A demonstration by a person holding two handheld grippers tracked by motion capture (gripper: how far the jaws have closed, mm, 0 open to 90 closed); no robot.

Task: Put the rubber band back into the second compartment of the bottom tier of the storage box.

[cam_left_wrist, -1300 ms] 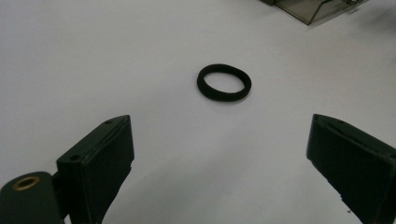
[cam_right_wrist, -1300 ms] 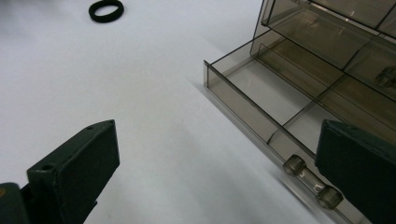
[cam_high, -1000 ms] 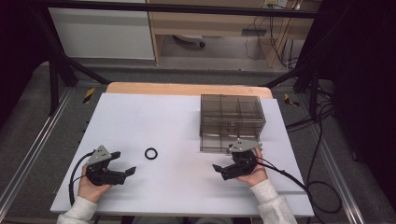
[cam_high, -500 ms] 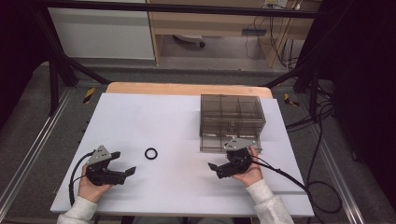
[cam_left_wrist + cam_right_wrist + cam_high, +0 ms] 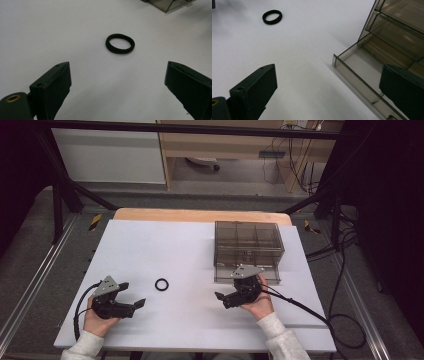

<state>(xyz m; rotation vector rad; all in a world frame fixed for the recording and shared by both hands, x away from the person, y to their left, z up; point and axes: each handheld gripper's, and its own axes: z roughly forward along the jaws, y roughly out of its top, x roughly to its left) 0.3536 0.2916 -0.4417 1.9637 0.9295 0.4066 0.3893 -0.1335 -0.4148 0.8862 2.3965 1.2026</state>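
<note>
High view: black ring lies flat on white table, between two claws, nearer left one. Left gripper wide open, empty, aimed at ring. Right gripper wide open too, empty, beside open drawer of see-through brown plastic box. Step looks like reaching for ring. Next: left claw goes forward, squeezes soft round band.

The drawer box is cut off by the right gripper view's edges, its pulled-out drawer partly hidden behind a jaw.
</note>
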